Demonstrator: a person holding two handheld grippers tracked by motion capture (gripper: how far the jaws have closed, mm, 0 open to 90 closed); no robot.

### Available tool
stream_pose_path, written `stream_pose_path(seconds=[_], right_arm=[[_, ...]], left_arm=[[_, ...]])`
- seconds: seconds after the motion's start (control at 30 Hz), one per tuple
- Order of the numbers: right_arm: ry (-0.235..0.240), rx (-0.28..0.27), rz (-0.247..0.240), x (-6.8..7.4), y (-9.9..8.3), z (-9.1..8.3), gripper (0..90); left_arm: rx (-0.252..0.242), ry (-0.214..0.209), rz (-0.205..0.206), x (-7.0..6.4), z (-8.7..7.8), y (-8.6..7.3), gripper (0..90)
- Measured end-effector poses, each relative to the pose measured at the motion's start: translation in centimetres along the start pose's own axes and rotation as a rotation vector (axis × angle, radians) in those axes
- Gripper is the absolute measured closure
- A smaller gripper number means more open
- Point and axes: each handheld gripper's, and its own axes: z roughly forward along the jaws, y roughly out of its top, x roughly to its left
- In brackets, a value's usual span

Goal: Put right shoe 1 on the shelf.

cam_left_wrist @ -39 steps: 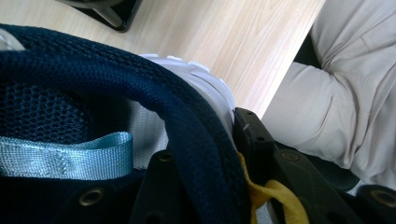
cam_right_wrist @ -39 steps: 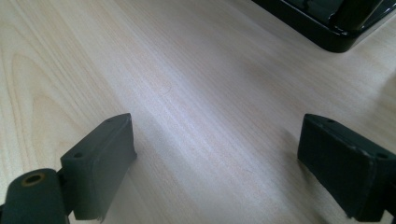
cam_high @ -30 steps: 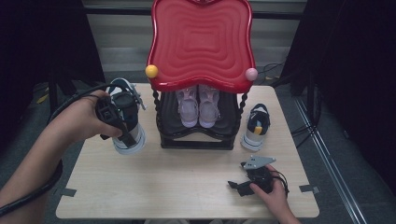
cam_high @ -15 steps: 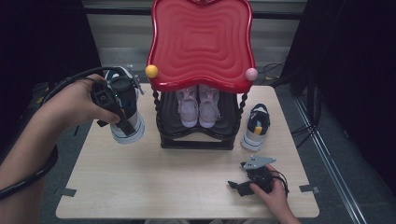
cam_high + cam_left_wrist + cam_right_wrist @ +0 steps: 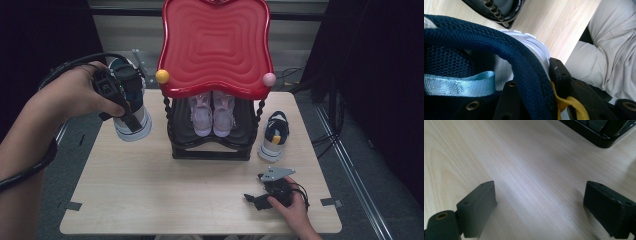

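Lifting the navy sneaker cleanly means keeping the clamp on its padded collar firm and raising it level, since the heavy sole hangs below the grip and could swing toward the rack. Largest in the high view is the red-topped shoe rack at centre frame, standing on the table with a pink pair of shoes on its lower shelf. Left of it, in the upper left of the frame, the navy sneaker hangs from the left gripper, apparently just clear of the table's far left corner. Its long axis runs up and down the frame, white toe toward the bottom, heel opening at the top under the hand. In the left gripper view the jaws are clenched across the collar, one inside, one outside. A second sneaker sits right of the rack, toe likewise toward the frame's bottom. At lower right the right gripper rests on the table, jaws spread and empty.
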Motion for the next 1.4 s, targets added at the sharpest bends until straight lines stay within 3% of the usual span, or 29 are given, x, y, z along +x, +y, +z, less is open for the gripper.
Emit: stream_pose_path(seconds=[0.07, 0.1, 0.17, 0.2, 0.63, 1.4], right_arm=[[0.0, 0.001, 0.001, 0.0, 0.0, 0.0, 10.4], [0.0, 0.0, 0.0, 0.0, 0.0, 0.0, 10.4], [0.0, 0.0, 0.0, 0.0, 0.0, 0.0, 10.4], [0.0, 0.0, 0.0, 0.0, 0.0, 0.0, 10.4], [0.0, -0.002, 0.001, 0.0, 0.0, 0.0, 10.4], [0.0, -0.001, 0.001, 0.0, 0.0, 0.0, 10.4]], left_arm=[[0.001, 0.002, 0.012, 0.2, -0.4, 0.2, 73.0], [-0.017, 0.003, -0.012, 0.1, -0.5, 0.2, 73.0], [-0.002, 0.005, 0.015, 0.3, -1.1, 0.4, 73.0], [-0.023, 0.006, -0.01, 0.1, -1.2, 0.5, 73.0], [-0.029, 0.038, 0.022, -0.3, -4.2, 2.2, 73.0], [-0.056, 0.096, 0.054, -1.1, -6.6, 5.4, 73.1]])
